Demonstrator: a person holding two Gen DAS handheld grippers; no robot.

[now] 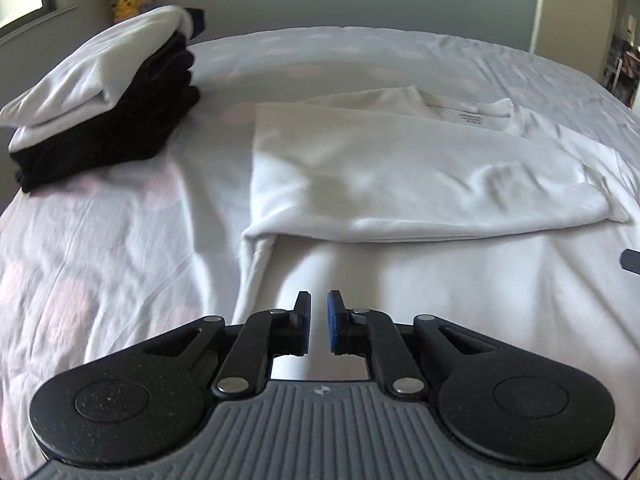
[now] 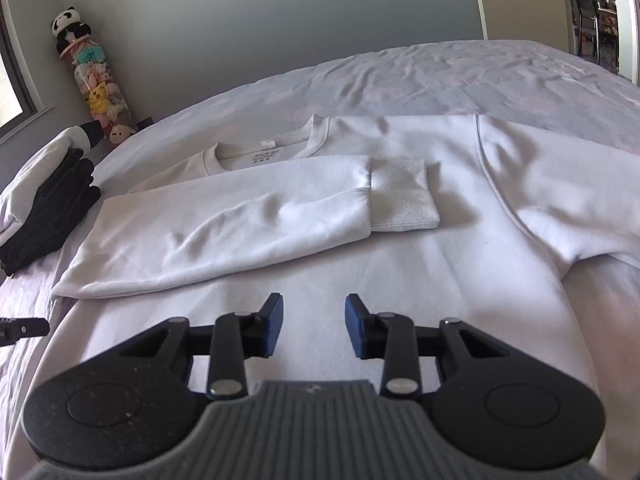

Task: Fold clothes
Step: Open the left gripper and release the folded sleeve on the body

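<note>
A white sweatshirt lies flat on the bed, collar away from me. Its left sleeve is folded across the chest, cuff near the middle. The right sleeve lies spread out to the right. The folded sleeve also shows in the left wrist view. My left gripper hovers over the sweatshirt's lower left part, jaws a narrow gap apart and empty. My right gripper hovers over the sweatshirt's body below the folded sleeve, open and empty.
A stack of folded black and white clothes sits on the bed at the far left, also in the right wrist view. A tube of plush toys stands in the corner by the window. A doorway is at the right.
</note>
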